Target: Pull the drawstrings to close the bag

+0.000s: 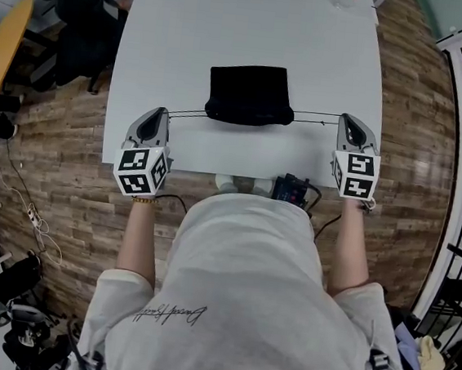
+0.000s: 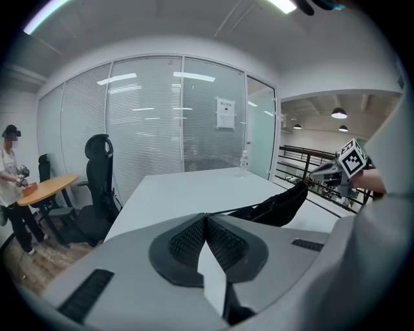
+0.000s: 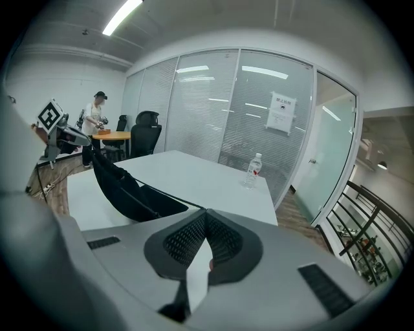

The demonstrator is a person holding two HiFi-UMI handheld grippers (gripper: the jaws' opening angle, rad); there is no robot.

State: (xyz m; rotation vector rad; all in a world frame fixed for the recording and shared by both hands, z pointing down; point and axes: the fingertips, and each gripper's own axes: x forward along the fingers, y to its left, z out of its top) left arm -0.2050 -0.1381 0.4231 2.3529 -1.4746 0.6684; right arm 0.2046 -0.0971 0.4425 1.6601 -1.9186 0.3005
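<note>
Two sets of fingers point(image 2: 187, 244) are clenched, each pinching one of the thin black drawstrings point(image 1: 188, 113). I hold my left gripper point(image 1: 158, 115) and right gripper point(image 1: 346, 120) wide apart, with the cords taut so the soft black fabric bag point(image 1: 250, 94), lying between them on the white bench point(image 1: 231, 24), cinches at its near mouth.

- Black cloth bag point(image 1: 251, 92) lies flat mid-counter point(image 1: 191, 20), its near mouth edge bunched up tight.
- Thin dark left drawstring point(image 1: 188, 113) and right drawstring point(image 1: 316, 114) stretch taut, straight out sideways from that mouth.
</note>
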